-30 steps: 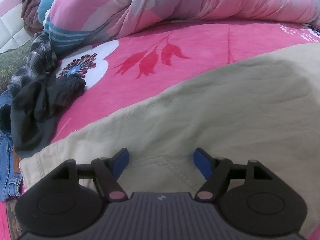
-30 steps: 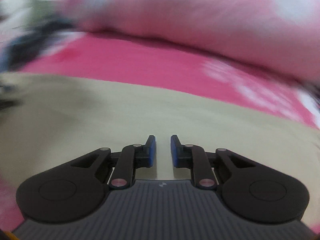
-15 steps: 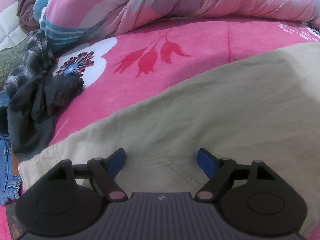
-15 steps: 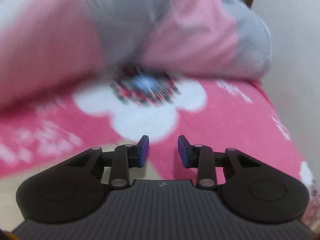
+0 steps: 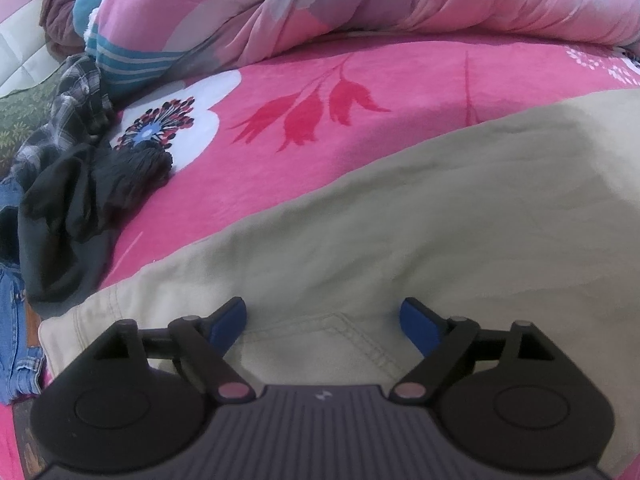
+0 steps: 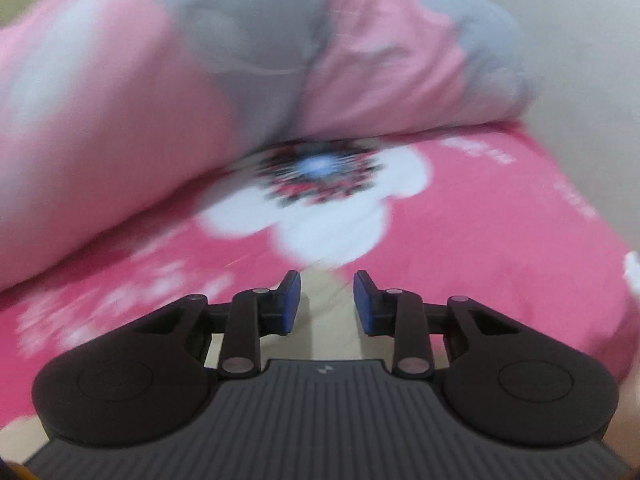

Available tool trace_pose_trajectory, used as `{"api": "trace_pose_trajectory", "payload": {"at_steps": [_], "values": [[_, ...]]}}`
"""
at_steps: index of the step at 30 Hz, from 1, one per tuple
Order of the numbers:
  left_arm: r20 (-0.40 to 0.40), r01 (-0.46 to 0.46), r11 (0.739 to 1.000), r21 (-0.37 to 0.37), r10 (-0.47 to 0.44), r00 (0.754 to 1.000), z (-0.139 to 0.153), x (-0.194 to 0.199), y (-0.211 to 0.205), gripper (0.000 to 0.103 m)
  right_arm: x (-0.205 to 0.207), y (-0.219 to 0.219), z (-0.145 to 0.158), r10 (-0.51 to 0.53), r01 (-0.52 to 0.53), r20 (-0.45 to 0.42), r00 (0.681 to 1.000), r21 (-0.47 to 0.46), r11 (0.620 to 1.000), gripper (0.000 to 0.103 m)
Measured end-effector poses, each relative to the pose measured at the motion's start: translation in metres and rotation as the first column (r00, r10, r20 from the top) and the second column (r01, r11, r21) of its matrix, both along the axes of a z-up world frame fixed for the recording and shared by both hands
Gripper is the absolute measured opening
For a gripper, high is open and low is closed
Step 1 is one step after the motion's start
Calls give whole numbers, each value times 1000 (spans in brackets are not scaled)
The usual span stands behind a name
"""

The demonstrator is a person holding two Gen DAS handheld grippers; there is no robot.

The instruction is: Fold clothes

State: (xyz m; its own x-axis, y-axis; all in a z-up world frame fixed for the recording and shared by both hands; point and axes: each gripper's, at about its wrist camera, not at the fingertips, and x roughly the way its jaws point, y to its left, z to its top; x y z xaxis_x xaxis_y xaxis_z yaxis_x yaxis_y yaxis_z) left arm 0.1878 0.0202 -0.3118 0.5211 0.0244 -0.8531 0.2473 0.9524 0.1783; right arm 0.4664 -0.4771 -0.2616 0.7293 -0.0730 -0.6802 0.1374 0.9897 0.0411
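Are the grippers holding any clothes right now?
No. The left gripper is opening above the beige cotton trousers; the right gripper stands open over their edge, gripping nothing.

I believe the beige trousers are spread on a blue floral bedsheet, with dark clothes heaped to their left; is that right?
Not quite: the bedsheet is pink, not blue, as the left wrist view shows. The beige trousers do lie spread on it, with dark clothes heaped to their left.
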Motion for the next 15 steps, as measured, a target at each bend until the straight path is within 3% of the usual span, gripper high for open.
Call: {"api": "trace_pose_trajectory", "payload": {"at_steps": [5, 8, 10, 15], "values": [[1, -10, 1000, 9, 10, 1000, -1, 2, -1, 92, -65, 50, 1, 248, -245, -37, 968, 62, 967, 29], [0, -2, 1000, 7, 2, 1000, -1, 3, 0, 92, -94, 71, -17, 341, -342, -85, 936, 5, 940, 30], [-2, 4, 1000, 15, -4, 1000, 0, 2, 0, 92, -119, 74, -26, 363, -369, -99, 927, -59, 927, 31], [15, 14, 999, 50, -15, 1000, 9, -3, -1, 91, -171, 51, -16, 289, -303, -189, 938, -50, 952, 32]]}}
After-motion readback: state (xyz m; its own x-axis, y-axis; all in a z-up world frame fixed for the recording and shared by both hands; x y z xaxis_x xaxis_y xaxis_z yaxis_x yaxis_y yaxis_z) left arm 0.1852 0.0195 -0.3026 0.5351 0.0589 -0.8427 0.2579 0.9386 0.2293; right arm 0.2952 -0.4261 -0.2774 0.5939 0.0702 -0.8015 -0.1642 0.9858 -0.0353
